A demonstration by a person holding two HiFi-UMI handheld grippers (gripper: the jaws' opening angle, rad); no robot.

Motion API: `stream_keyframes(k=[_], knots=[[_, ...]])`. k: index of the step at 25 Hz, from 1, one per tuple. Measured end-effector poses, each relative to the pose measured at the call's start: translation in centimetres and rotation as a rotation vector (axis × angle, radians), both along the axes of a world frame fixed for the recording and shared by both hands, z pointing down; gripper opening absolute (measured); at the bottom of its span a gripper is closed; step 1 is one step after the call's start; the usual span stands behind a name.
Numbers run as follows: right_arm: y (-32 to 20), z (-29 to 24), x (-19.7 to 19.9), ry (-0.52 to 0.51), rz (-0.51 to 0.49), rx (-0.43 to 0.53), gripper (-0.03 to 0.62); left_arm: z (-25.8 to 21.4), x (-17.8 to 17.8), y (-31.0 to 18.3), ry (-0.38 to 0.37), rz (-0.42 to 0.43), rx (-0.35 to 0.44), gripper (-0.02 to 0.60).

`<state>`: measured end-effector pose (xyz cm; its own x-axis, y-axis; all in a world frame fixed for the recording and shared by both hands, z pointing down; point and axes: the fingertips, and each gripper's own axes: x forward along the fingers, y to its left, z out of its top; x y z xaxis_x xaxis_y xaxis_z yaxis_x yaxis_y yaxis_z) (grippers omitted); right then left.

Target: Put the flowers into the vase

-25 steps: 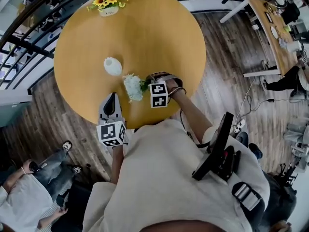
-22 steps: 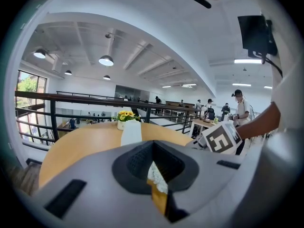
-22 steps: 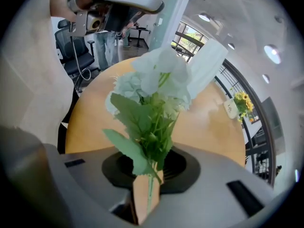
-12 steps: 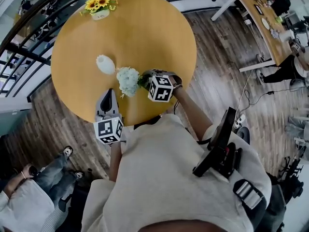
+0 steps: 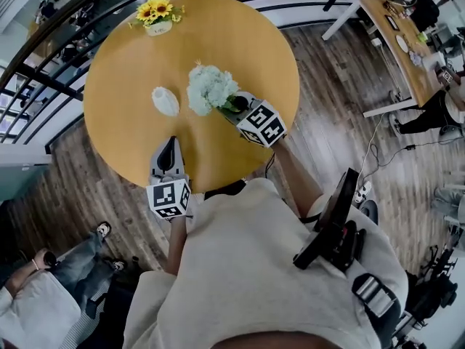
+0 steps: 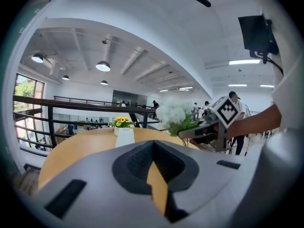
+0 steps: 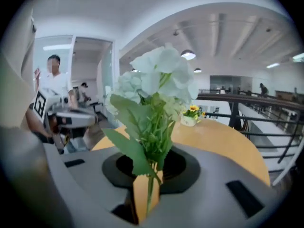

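Flowers [image 7: 156,84]: stem end hidden btw jaws

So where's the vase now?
In the head view, the white vase stands on the round table, just left of the flowers held in the right claw.

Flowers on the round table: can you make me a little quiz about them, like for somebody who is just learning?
1. True or false: the white flowers already stand in the white vase.
2. Which tongs hold the flowers by the stem? A. the left tongs B. the right tongs C. neither
3. Fill in: the small pot at the far edge of the round table holds yellow ____.

Key
1. False. The flowers are held up over the table, beside the white vase.
2. B. The right tongs are closed on the green stem.
3. sunflowers
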<state>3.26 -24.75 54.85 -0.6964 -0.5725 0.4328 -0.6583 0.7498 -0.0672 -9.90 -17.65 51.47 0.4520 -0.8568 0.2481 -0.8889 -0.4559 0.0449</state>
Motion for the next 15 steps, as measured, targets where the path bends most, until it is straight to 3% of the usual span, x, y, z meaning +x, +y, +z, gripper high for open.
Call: stream_keyframes(k=[3, 6, 11, 15], knots=[[-1.8, -4.3, 0.8, -0.190, 0.092, 0.050, 0.086, 0.0, -0.5, 0.1, 0.001, -0.015, 0.001, 0.008], [-2.7, -7.7, 0.6, -0.260, 0.103, 0.113, 0.086, -0.1, -0.8, 0.2, 0.001, -0.027, 0.000, 0.008], [-4.1, -13.9, -2.2, -0.387, 0.050, 0.239, 0.086, 0.0, -1.3, 0.5, 0.003, -0.053, -0.002, 0.008], [-5.1, -18.3, -6.4, -0.431, -0.045, 0.346, 0.086, 0.1, -2.5, 0.7, 0.001, -0.097, -0.005, 0.008]])
